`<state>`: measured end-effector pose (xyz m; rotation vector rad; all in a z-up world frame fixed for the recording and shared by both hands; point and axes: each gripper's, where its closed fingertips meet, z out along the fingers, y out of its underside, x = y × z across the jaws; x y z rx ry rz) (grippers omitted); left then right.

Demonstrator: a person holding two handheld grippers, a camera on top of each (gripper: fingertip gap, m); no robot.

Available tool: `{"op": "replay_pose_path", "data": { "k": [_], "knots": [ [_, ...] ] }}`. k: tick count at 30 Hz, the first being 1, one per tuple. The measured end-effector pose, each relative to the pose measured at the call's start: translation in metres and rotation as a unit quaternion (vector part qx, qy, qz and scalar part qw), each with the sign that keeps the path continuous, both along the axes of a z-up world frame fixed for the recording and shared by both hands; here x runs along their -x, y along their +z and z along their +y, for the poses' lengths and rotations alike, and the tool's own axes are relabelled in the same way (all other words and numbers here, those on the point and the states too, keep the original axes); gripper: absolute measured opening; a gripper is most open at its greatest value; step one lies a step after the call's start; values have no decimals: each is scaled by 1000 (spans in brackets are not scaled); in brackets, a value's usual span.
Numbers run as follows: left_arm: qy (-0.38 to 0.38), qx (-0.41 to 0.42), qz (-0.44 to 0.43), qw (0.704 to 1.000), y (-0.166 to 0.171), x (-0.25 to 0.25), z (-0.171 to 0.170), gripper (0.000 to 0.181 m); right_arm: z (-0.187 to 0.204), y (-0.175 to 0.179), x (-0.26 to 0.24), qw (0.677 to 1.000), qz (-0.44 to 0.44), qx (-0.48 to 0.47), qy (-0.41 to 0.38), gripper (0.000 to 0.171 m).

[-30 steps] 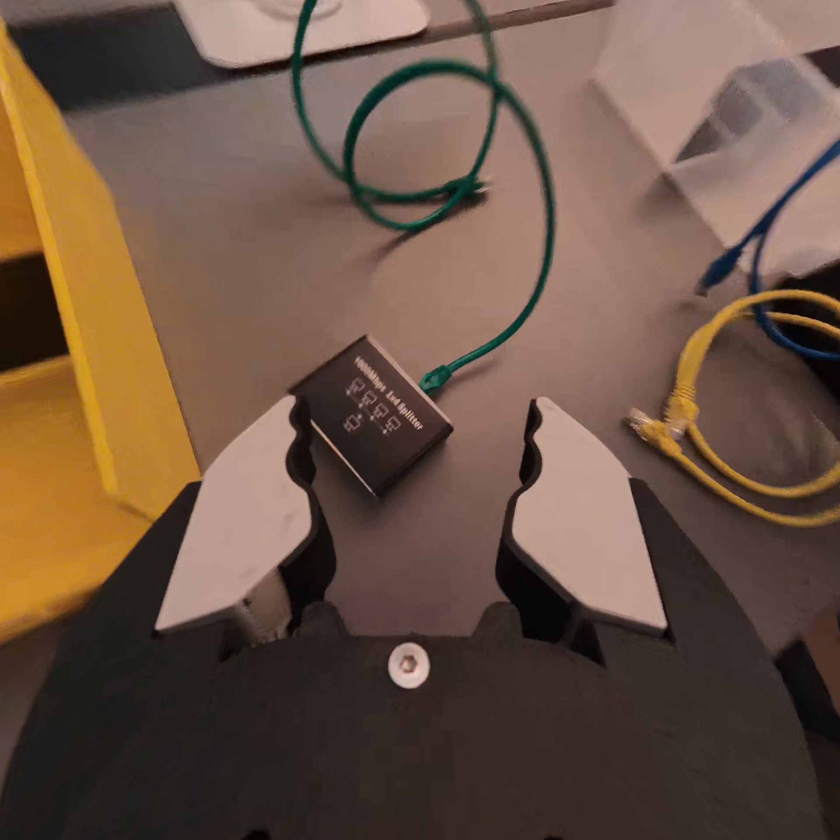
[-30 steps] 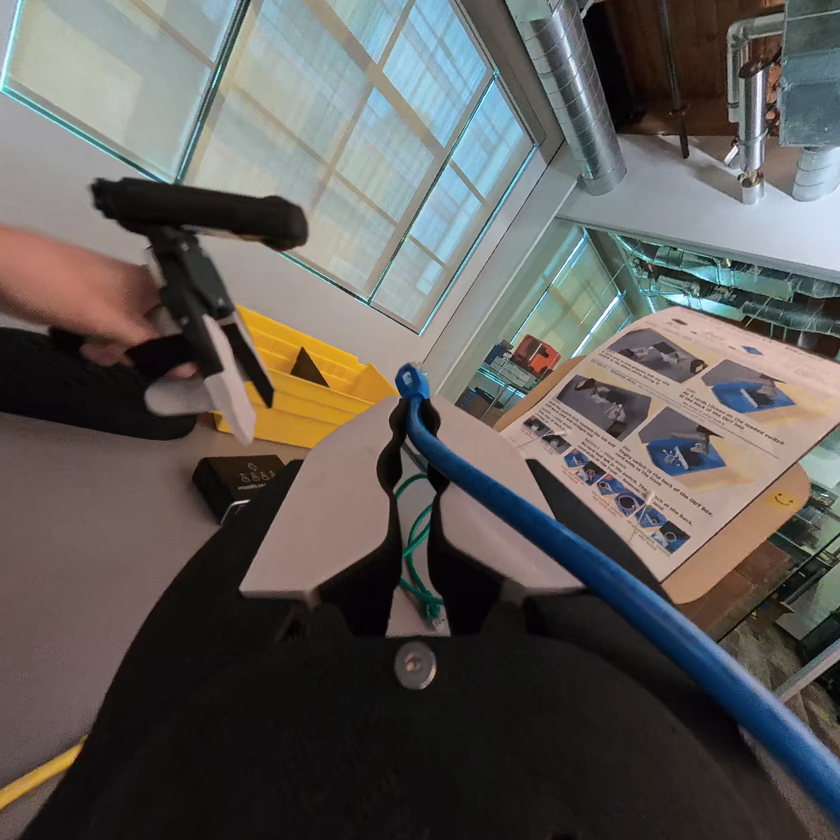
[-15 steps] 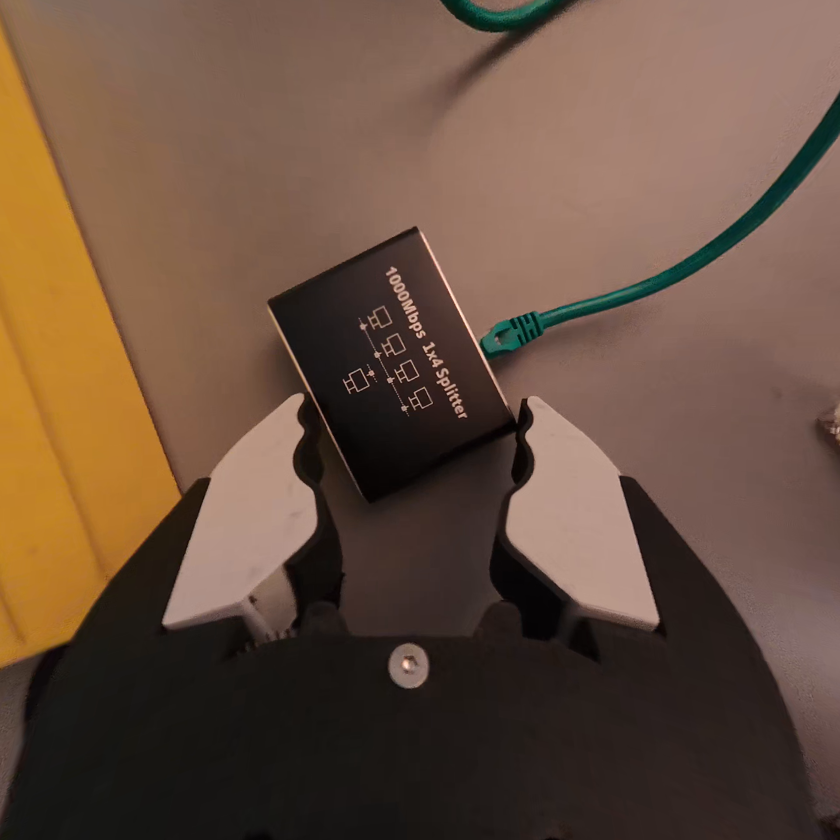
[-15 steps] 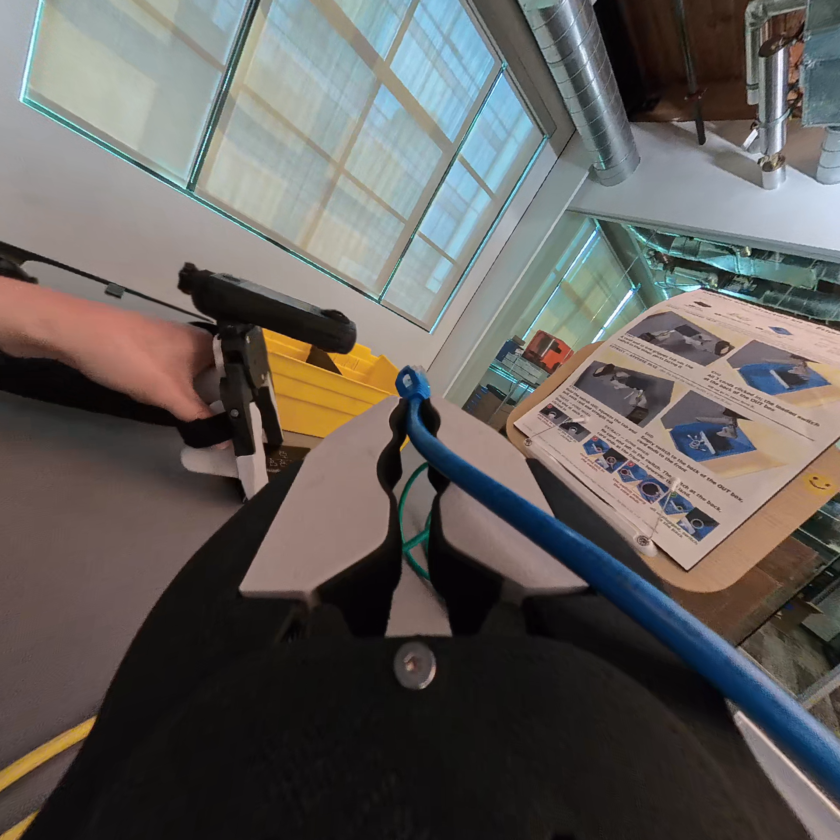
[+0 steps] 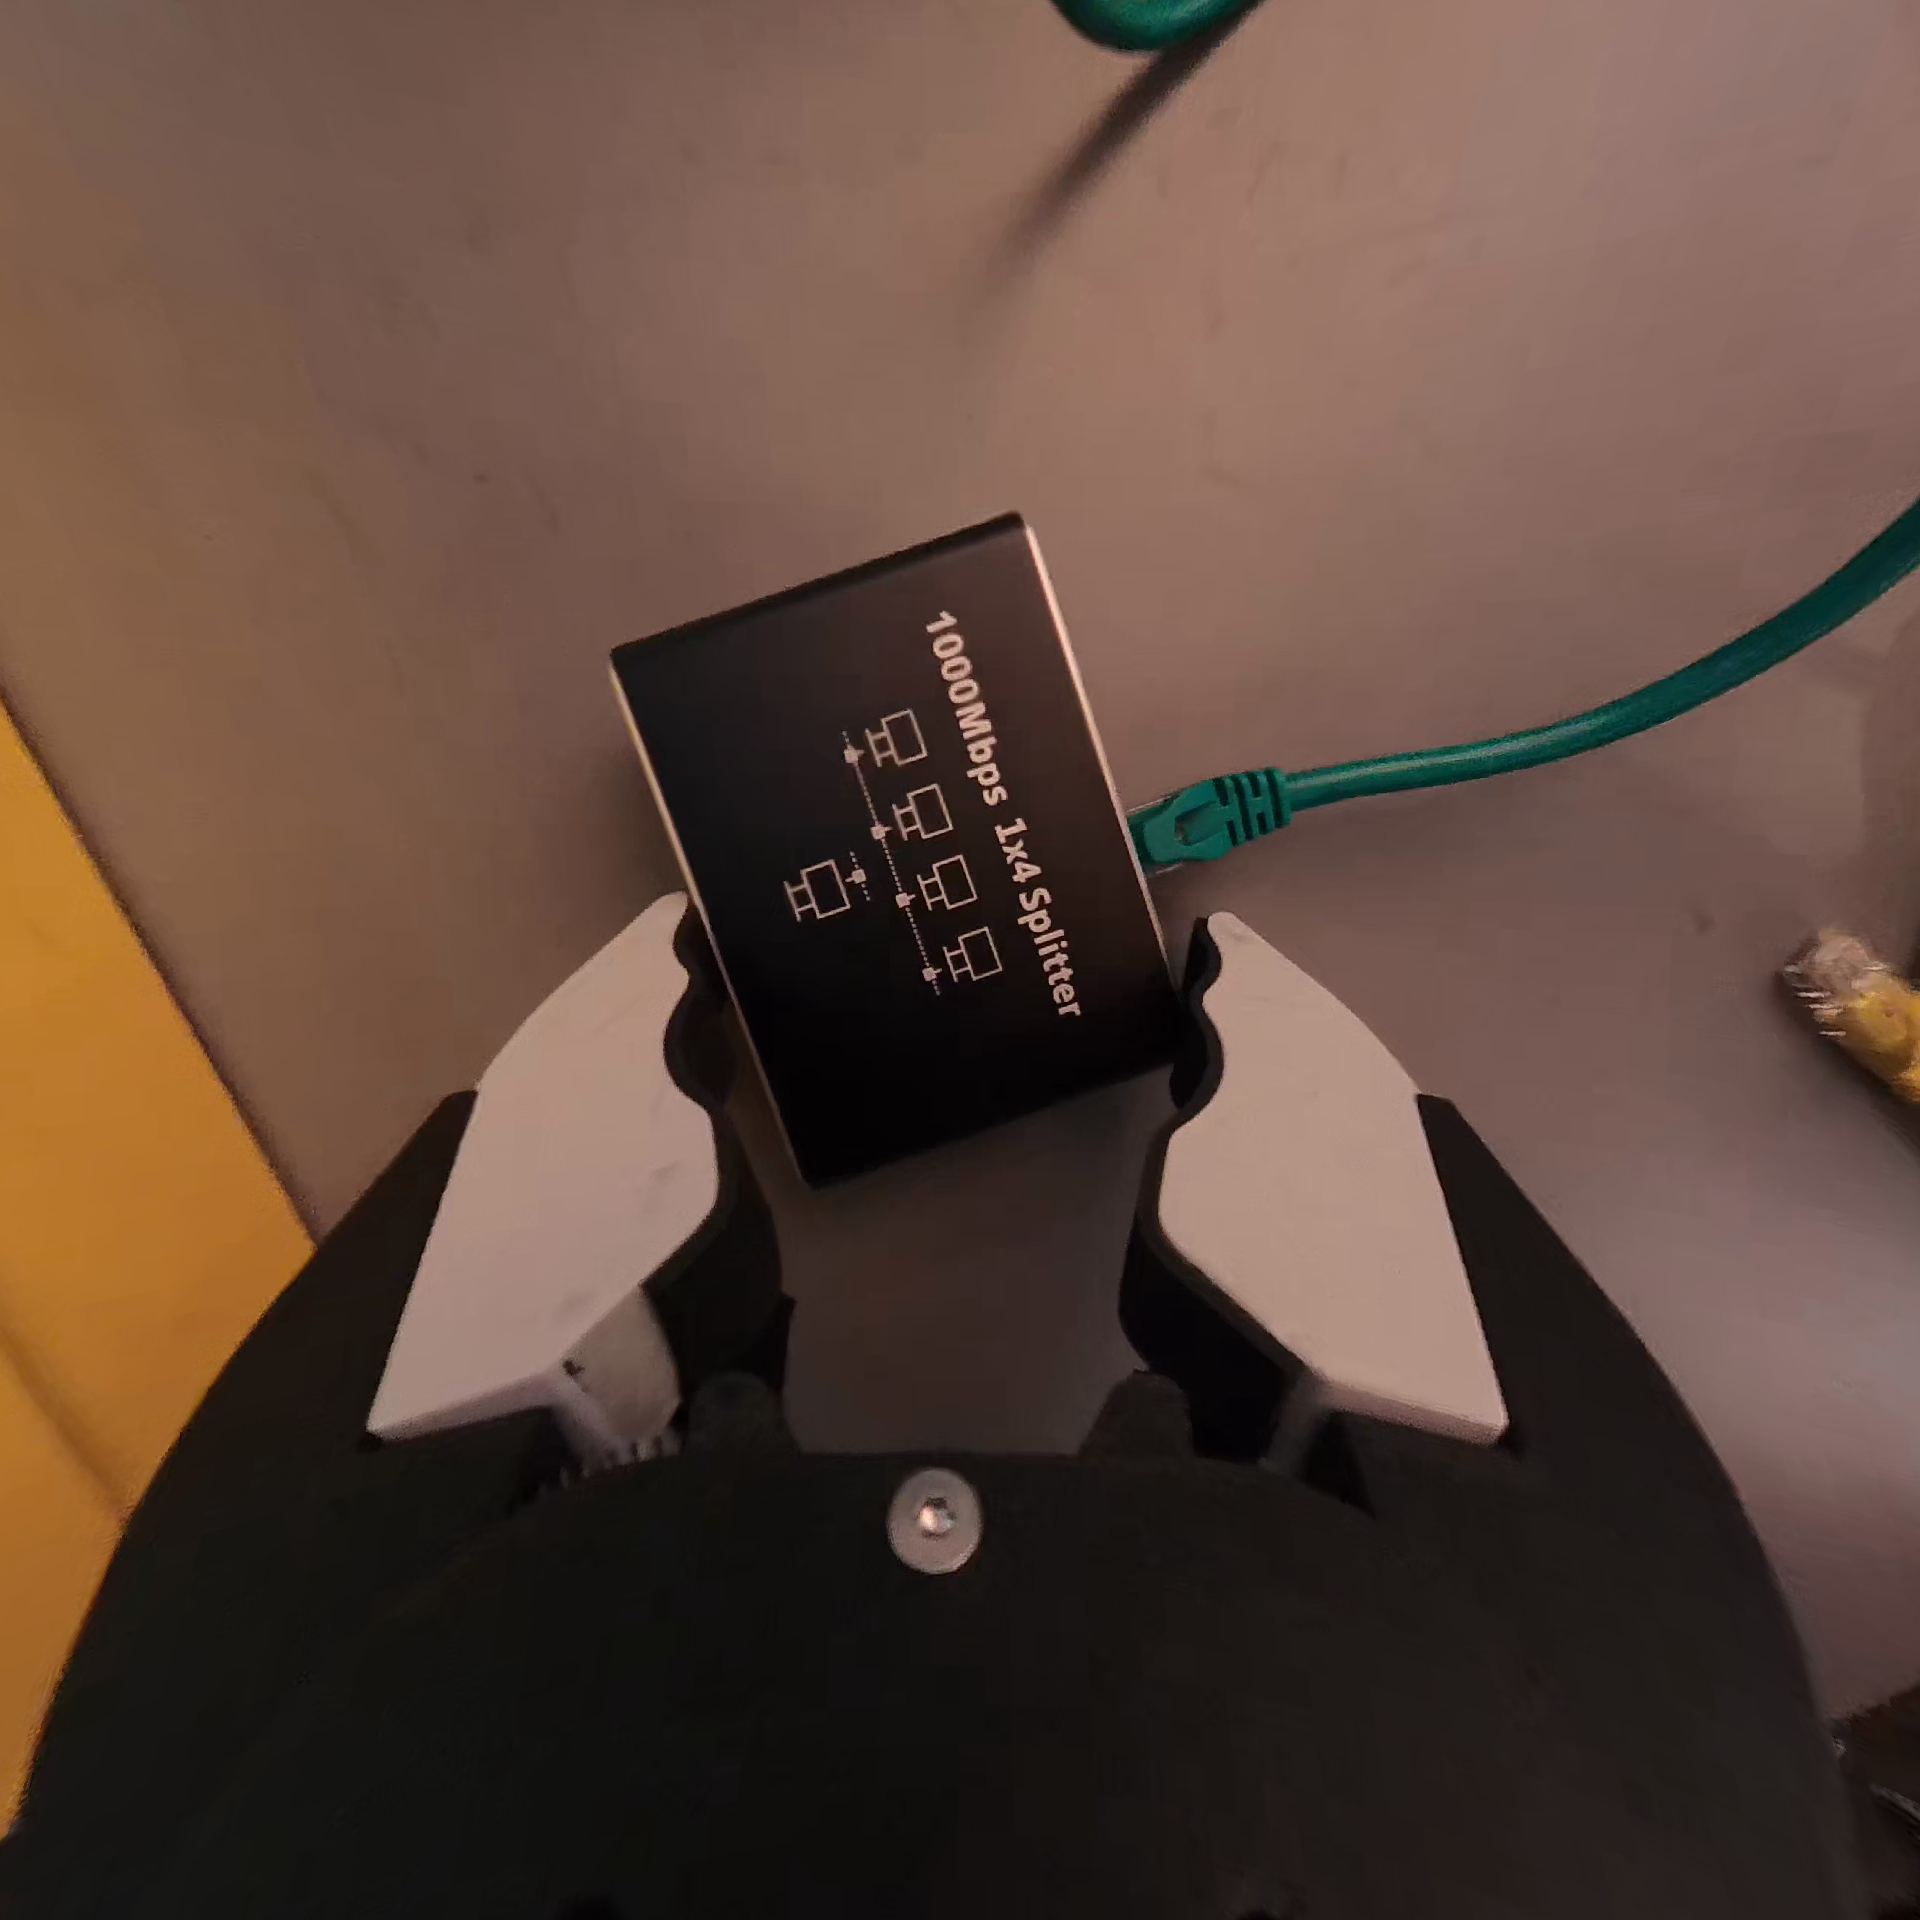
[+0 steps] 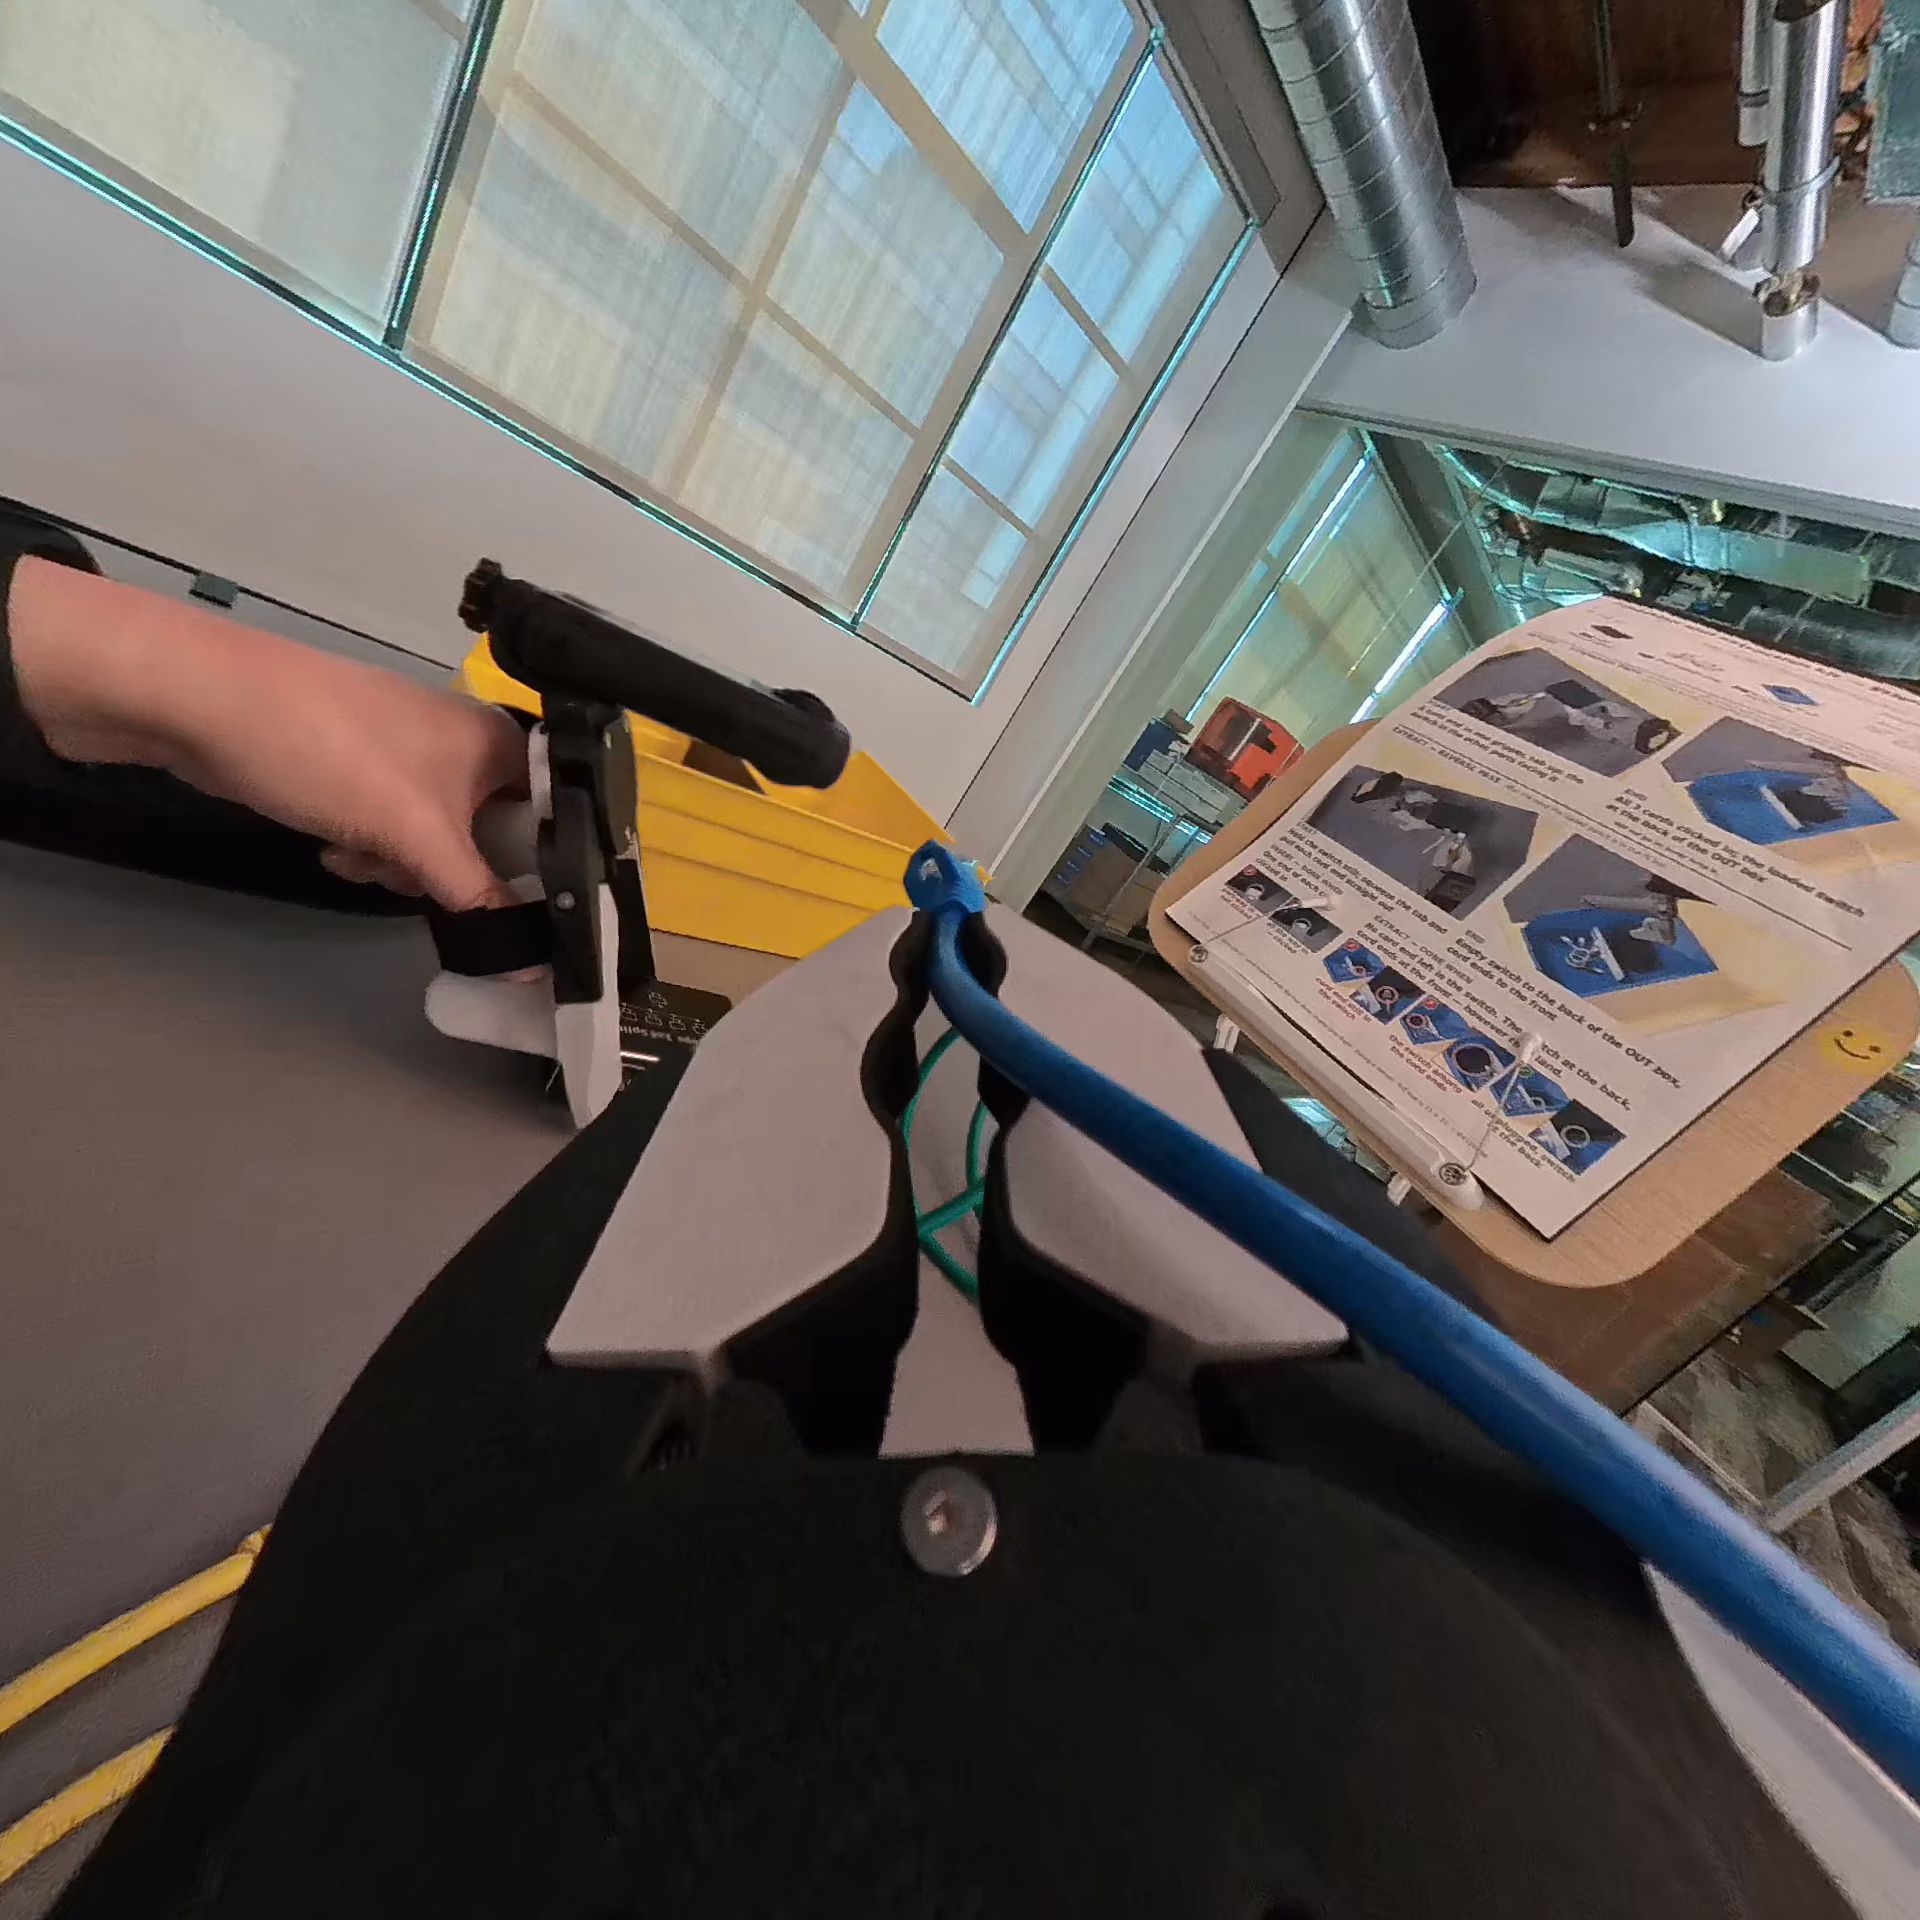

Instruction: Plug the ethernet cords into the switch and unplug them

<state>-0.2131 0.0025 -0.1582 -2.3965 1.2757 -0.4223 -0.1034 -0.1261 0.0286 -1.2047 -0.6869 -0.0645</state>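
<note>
A small black switch box [image 5: 894, 842] with white markings lies on the grey table. My left gripper [image 5: 943, 951] is open, and its two fingertips straddle the near half of the box. A green cord's plug [image 5: 1205, 821] lies on the table just right of the box, not plugged in. My right gripper [image 6: 940, 935] is shut on a blue cord [image 6: 1247, 1174], with the blue plug [image 6: 935, 881] sticking out past the tips, raised above the table. From the right wrist view the left gripper [image 6: 582, 997] stands over the box [image 6: 665, 1023], held by a hand.
A yellow bin [image 5: 94, 1195] stands close on the left; it also shows in the right wrist view [image 6: 769, 831]. A yellow cord's plug [image 5: 1860, 1008] lies at the right, its cord [image 6: 114, 1662] by my right gripper. A board with an instruction sheet [image 6: 1558, 935] stands at the right. Left tips to right tips: about 25 cm.
My left gripper has come down and forward, so its open fingers now straddle the black box. My right gripper has kept hold of the blue cord and tilted slightly.
</note>
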Motion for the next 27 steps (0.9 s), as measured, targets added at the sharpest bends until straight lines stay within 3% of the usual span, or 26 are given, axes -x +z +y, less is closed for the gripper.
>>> {"op": "replay_pose_path", "data": {
  "k": [1, 6, 12, 16, 18, 22, 27],
  "knots": [
    [2, 24, -31, 999, 3, -3, -3, 83, -1, 2, -1, 1000, 3, -2, -1, 6],
    [1, 146, -199, 969, 32, -17, -22, 82, -6, 11, -14, 999, 25, -18, -17, 6],
    [-32, 278, -363, 889, 76, -24, -49, 81, -23, 35, -37, 992, 120, -46, 3, 6],
    [-54, 330, -439, 834, 99, -26, -62, 81, -18, 27, -19, 982, 170, 26, 81, 6],
    [-69, 325, -473, 816, 109, -27, -65, 80, -5, 11, -4, 981, 154, 83, 89, 6],
    [-90, 255, -505, 819, 118, -30, -66, 80, 19, -12, 24, 966, 159, 171, 108, 6],
    [-107, 185, -511, 833, 120, -32, -65, 80, 35, -17, 41, 969, 125, 189, 99, 6]
  ]
}}
